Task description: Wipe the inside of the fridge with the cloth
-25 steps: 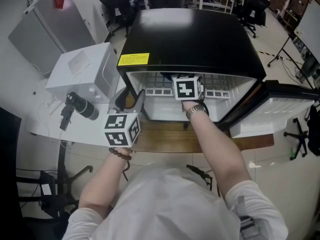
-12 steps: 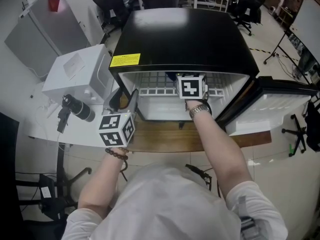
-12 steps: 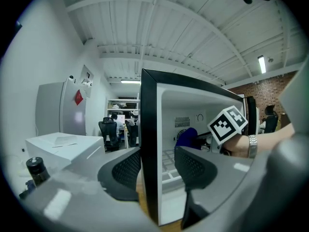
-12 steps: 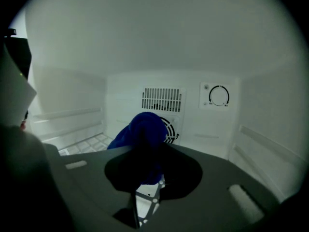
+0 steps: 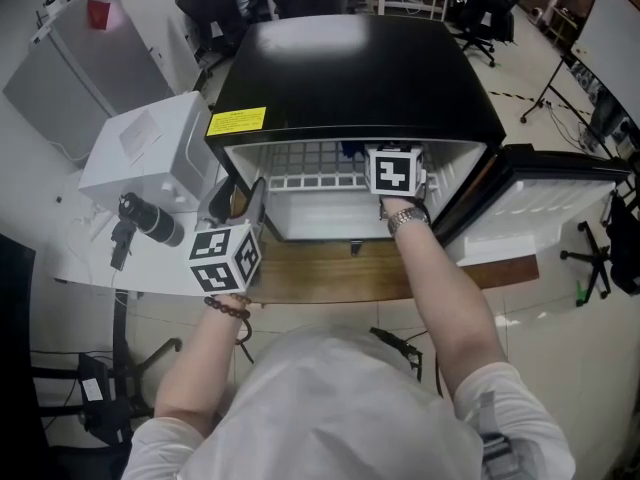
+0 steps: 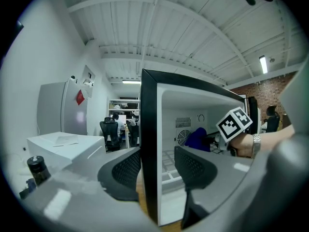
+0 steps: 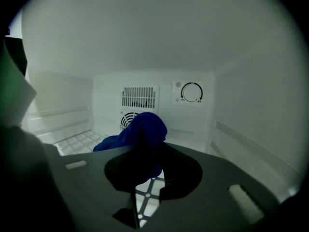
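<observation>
A black mini fridge (image 5: 360, 73) stands with its door (image 5: 545, 208) swung open to the right. My right gripper (image 5: 397, 171) reaches into the white interior at the right side. It is shut on a bunched blue cloth (image 7: 142, 132) that hangs over the wire shelf (image 7: 77, 141), short of the back wall. The cloth (image 6: 198, 138) also shows past the marker cube in the left gripper view. My left gripper (image 6: 157, 166) is open. Its jaws stand either side of the front edge of the fridge's left wall (image 6: 149, 129), with a gap on the inner side.
A white box-shaped appliance (image 5: 150, 153) and a black cylinder (image 5: 150, 218) sit left of the fridge on a white surface. A wooden tabletop (image 5: 330, 273) runs under the fridge front. The back wall carries a vent grille (image 7: 139, 98) and a dial (image 7: 191, 92). Office chairs stand behind.
My right gripper has slid to the right inside the fridge with the cloth. The left gripper has stayed at the left wall.
</observation>
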`<state>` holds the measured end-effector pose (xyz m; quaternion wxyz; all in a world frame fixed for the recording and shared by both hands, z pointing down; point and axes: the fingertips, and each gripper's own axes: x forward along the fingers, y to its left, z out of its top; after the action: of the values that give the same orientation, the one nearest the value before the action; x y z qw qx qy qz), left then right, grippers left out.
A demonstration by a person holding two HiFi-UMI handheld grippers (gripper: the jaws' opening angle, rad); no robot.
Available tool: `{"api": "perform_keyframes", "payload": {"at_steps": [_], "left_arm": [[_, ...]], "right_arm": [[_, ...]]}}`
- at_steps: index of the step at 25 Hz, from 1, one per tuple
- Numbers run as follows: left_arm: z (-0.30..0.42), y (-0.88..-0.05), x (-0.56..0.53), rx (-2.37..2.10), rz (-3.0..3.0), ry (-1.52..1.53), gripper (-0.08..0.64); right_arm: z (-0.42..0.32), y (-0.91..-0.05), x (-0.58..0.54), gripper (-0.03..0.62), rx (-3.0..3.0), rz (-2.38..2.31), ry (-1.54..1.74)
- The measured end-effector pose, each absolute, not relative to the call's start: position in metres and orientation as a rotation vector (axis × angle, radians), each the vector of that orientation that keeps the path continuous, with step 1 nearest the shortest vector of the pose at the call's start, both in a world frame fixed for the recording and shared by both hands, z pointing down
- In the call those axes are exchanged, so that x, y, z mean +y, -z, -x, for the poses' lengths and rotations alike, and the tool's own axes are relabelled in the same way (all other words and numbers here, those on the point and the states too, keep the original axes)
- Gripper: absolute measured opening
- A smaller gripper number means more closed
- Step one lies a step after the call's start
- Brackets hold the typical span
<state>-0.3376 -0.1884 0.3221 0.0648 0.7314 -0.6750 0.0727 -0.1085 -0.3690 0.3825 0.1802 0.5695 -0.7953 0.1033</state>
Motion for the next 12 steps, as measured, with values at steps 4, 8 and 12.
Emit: {"api": "perform_keyframes", "payload": {"at_steps": [4,8,12], "left_arm": [[0.338,-0.322,-0.188,-2.038,-2.204,-0.216,0.216],[0.338,-0.322,-0.188,-2.038,-2.201,-0.211,0.216],[0.337,-0.322,-0.188,-2.033,-2.200,-0.208,0.219]], "right_arm": [[0.092,-0.384,-0.370,0.067,-2.225,-1.644,-0.315],[0.076,-0.383,-0.371,0.067,-2.198,-1.689,-0.325],[0.063,-0.382,-0.371,0.067,-2.170,-1.730,-0.328]]}}
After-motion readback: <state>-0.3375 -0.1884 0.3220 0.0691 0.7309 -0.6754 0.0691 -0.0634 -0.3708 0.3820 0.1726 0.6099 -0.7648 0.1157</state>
